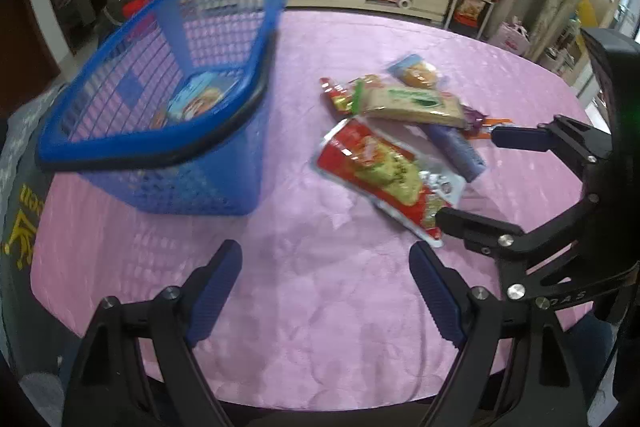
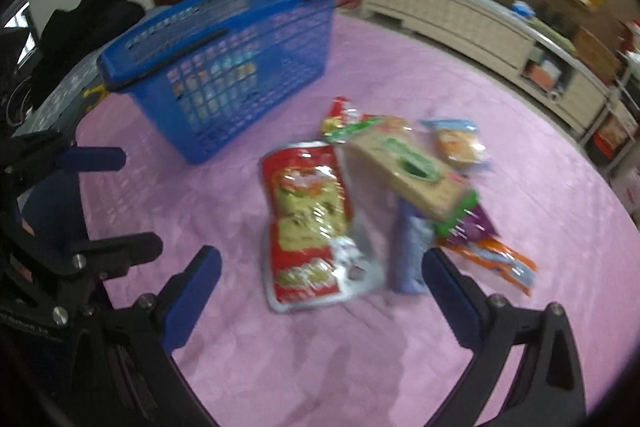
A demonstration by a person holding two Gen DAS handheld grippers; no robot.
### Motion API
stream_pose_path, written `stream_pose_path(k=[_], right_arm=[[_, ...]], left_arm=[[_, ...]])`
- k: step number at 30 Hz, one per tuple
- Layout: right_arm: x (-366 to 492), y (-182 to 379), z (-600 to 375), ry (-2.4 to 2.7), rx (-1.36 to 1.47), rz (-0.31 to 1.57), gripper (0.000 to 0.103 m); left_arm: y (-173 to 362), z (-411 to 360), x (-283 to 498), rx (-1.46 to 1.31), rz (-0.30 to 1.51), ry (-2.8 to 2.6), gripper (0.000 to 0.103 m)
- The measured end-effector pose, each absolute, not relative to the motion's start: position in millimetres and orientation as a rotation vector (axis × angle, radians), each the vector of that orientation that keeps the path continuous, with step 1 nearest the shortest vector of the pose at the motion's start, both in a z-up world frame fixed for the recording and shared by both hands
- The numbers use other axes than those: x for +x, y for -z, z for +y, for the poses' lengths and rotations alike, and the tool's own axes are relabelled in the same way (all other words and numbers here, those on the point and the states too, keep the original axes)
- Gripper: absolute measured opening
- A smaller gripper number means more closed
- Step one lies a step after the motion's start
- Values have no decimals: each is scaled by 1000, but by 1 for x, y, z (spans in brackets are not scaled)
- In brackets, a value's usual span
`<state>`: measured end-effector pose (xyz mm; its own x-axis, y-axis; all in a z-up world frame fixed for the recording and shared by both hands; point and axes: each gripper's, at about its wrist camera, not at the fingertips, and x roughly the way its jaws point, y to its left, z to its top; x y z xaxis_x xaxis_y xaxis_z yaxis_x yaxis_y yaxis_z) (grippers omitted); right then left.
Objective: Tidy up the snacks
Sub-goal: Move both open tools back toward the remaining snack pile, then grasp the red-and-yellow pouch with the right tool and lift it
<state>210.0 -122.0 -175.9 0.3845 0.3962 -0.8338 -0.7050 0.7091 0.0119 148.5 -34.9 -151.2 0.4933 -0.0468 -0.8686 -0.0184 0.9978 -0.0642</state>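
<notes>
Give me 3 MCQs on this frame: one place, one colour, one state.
1. Where is the snack pile relative to the basket, in the left wrist view?
A. inside it
B. to its right on the cloth
C. behind it

2. What colour is the basket?
A. blue
B. green
C. white

3. What state is the left tool in?
A. shut on a packet
B. shut, empty
C. open, empty

Key:
1 B: the snack pile lies on the pink cloth right of the basket.
2 A: its mesh walls and rim are blue.
3 C: the left tool has its pads wide apart with only bare cloth between them.
</notes>
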Motion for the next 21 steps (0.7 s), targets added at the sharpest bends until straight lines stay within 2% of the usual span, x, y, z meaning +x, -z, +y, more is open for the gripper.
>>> stream_pose_path(k=[11,16,21], right_arm=[[240,210,-85,-749,-482,1042,100],[254,229,-81,-774,-478,1113,90],[249,235,-80,-784,-504,1069,88]], left_arm=[[181,-10,160,-131,1105,-30,84],[184,-4,163,-136,1098,-40,84],[187,-2,167,-128,1097,-41,84]])
